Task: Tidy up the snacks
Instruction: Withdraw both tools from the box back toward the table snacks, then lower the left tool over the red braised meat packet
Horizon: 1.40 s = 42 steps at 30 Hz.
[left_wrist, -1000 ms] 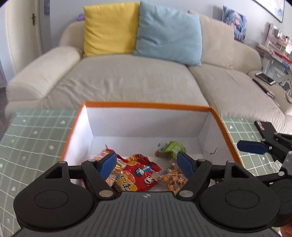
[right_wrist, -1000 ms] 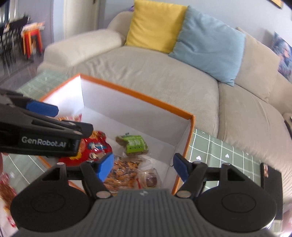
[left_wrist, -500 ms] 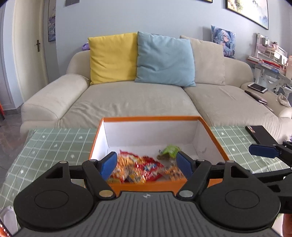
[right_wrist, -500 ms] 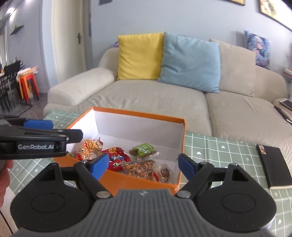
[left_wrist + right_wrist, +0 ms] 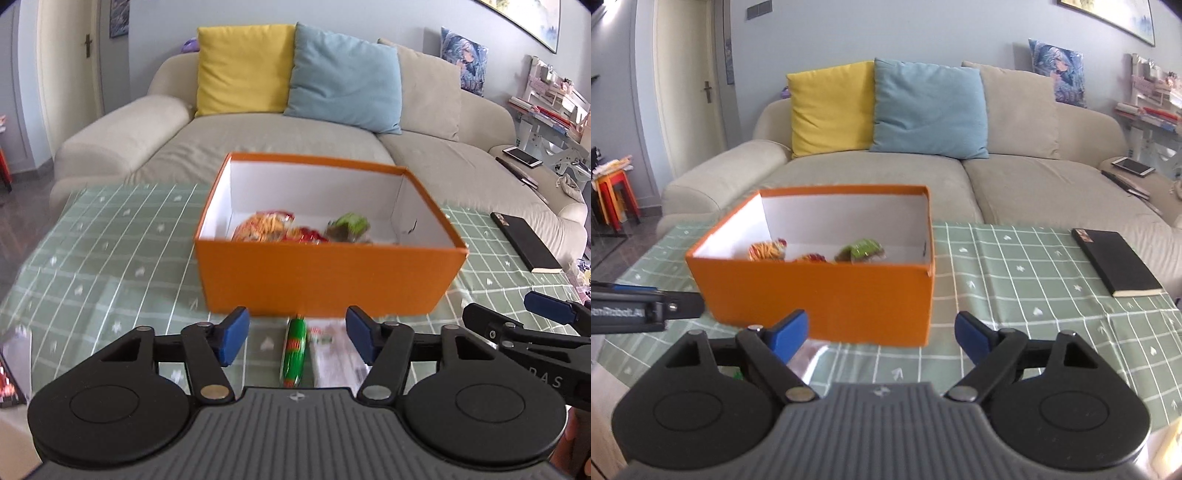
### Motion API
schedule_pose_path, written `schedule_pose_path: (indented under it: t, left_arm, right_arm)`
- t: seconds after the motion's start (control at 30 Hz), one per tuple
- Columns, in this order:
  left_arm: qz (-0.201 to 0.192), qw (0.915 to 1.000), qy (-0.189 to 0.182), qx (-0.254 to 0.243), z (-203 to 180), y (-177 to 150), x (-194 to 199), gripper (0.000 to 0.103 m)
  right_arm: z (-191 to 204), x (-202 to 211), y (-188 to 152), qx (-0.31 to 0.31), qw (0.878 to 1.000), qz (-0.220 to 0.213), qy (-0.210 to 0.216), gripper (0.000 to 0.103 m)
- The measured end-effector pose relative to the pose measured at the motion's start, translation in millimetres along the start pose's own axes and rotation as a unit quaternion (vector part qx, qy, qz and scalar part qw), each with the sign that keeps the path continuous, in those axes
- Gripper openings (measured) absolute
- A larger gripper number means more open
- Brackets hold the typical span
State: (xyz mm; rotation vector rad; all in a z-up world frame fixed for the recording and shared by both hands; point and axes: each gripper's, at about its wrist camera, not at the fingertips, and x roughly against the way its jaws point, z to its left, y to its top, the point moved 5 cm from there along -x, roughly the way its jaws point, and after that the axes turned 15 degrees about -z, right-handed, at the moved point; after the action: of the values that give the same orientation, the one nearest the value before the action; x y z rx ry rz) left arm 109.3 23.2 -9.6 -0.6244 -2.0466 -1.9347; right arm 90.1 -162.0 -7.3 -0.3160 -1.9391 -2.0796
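Directly ahead of me, an open orange cardboard box point(image 5: 325, 275) with a white inside sits near the middle of the desk point(image 5: 110, 258), which wears a green checked cloth. Crinkly snack packets point(image 5: 266, 227) in orange, red and green lie on the box floor. My left tool point(image 5: 293, 338) has just been narrowing its jaws, yet they stand apart, gripping nothing. Below them, toward the desk's near edge, lie a green and red tube-shaped snack point(image 5: 293, 347) and a pale flat packet point(image 5: 334, 350) just beside it. My right tool point(image 5: 881, 334) has just been widening and is empty, its jaws spread. A black rectangular notebook point(image 5: 1113, 260) rests near the desk's right edge.
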Motion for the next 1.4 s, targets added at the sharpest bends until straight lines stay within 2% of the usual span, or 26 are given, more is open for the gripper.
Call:
schedule_pose_path:
  t: [0.13, 0.23, 0.37, 0.5, 0.6, 0.77, 0.9, 1.0, 1.1, 1.17, 1.27, 1.3, 1.37, 1.4]
  left_arm:
    - [0.011, 0.9999, 0.003, 0.008, 7, -19, 8, 0.066]
    - [0.028, 0.9996, -0.002, 0.010, 11, -36, 9, 0.064]
    - [0.043, 0.9989, -0.006, 0.018, 16, -53, 7, 0.064]
    - [0.065, 0.9965, -0.025, 0.046, 22, -65, 0, 0.064]
    - [0.068, 0.9965, -0.026, 0.042, 26, -69, -3, 0.064]
    - [0.084, 0.9953, 0.001, 0.049, 37, -73, -10, 0.064]
    - [0.113, 0.9915, 0.019, 0.062, 48, -80, -18, 0.065]
    - [0.128, 0.9884, 0.040, 0.071, 55, -87, -21, 0.071]
    - [0.136, 0.9865, 0.059, 0.070, 58, -90, -22, 0.081]
    - [0.148, 0.9845, 0.075, 0.058, 59, -93, -24, 0.083]
    - [0.158, 0.9825, 0.073, 0.066, 61, -97, -27, 0.084]
    - [0.157, 0.9828, 0.070, 0.068, 61, -96, -28, 0.084]
    - [0.147, 0.9845, 0.068, 0.067, 60, -94, -30, 0.076]
    - [0.143, 0.9858, 0.067, 0.057, 59, -94, -31, 0.068]
  right_arm:
    - [2, 5, -17, -0.024, 1.000, 0.008, 0.001, 0.084]
    - [6, 3, -32, -0.021, 0.999, 0.025, 0.011, 0.090]
    - [14, -4, -49, -0.013, 0.998, 0.061, 0.025, 0.090]
    - [19, -9, -61, 0.003, 0.996, 0.081, 0.034, 0.090]
    - [20, -12, -67, 0.012, 0.995, 0.089, 0.035, 0.088]
    - [22, -19, -72, 0.004, 0.994, 0.099, 0.049, 0.084]
    - [35, -20, -74, 0.005, 0.991, 0.102, 0.085, 0.079]
    - [46, -22, -81, 0.013, 0.987, 0.112, 0.110, 0.079]
    - [54, -25, -90, 0.020, 0.983, 0.131, 0.125, 0.086]
    - [58, -27, -96, 0.025, 0.981, 0.142, 0.129, 0.089]
    - [61, -31, -103, 0.030, 0.978, 0.156, 0.133, 0.090]
    - [62, -32, -104, 0.032, 0.978, 0.158, 0.135, 0.090]
    - [64, -33, -106, 0.036, 0.977, 0.157, 0.139, 0.090]
    - [65, -33, -106, 0.038, 0.977, 0.155, 0.142, 0.088]
